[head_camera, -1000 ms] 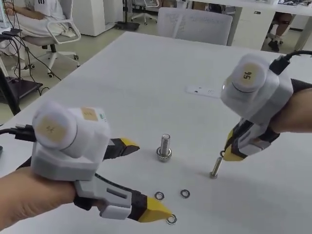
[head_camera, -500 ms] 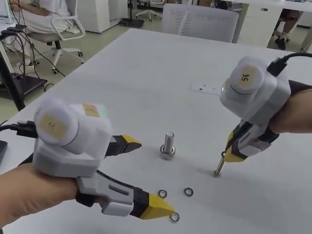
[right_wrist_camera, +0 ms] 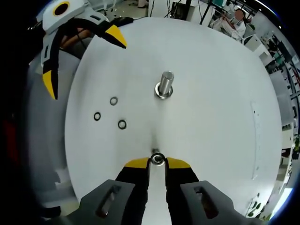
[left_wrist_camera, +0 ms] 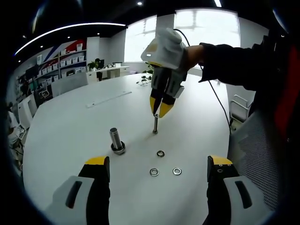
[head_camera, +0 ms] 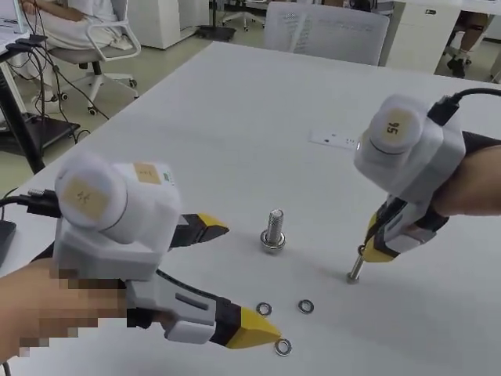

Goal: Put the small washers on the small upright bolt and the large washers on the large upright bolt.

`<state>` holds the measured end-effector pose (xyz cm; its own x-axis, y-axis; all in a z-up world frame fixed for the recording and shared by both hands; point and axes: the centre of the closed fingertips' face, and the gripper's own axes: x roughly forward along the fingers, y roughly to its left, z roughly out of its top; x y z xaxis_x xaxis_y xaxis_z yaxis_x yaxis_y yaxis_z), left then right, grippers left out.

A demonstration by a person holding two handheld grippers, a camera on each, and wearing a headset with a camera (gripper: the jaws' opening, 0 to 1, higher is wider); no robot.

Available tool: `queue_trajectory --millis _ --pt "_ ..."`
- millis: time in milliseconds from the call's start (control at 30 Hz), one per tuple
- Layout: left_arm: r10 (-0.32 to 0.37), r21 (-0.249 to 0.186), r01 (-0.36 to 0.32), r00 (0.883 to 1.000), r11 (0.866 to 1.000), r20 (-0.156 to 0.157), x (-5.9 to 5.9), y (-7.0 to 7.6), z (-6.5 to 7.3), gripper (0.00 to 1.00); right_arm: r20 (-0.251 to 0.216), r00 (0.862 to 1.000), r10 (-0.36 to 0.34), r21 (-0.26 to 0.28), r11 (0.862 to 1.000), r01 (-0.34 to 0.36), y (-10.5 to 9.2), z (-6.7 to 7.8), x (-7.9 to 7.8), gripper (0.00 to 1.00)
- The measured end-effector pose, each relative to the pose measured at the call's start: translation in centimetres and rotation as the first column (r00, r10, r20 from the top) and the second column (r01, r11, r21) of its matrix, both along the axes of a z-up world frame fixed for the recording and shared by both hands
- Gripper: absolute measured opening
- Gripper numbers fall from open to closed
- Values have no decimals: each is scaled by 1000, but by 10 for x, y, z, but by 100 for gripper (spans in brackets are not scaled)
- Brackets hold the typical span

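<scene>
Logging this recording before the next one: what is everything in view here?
large bolt: one, silver, upright mid-table
small bolt: one, silver, leaning, right of the large bolt
small washers: three, silver, loose, nearer the person than the bolts
table: one, white, under everything
label: one, white, flat toward the table's far side
chair: one, grey, beyond the far edge
left hand-held gripper: one, white with yellow tips, open, beside the washers
right hand-held gripper: one, white with yellow tips, shut on the small bolt's top
</scene>
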<state>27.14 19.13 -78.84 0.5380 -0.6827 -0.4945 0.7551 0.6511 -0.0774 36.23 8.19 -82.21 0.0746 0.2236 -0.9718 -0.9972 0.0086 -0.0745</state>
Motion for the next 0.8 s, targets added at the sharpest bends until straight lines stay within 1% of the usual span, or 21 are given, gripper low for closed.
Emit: queue_trajectory --millis 300,400,633,800 --pt "1 0 -1 1000 1000 -3 0 0 -1 86 -17 1000 -6 -6 1000 6 1 -9 0 14" --pt "3 2 -3 1000 1000 -5 0 1 -1 86 -23 1000 -5 -11 1000 5 2 -17 2 14" --pt "6 1 -6 1000 1000 -7 0 2 -2 86 -38 999 -2 -21 1000 1 3 -27 0 14" --pt "6 2 -6 1000 1000 -10 0 2 -3 86 -46 999 -8 -25 1000 7 3 -37 1 14"
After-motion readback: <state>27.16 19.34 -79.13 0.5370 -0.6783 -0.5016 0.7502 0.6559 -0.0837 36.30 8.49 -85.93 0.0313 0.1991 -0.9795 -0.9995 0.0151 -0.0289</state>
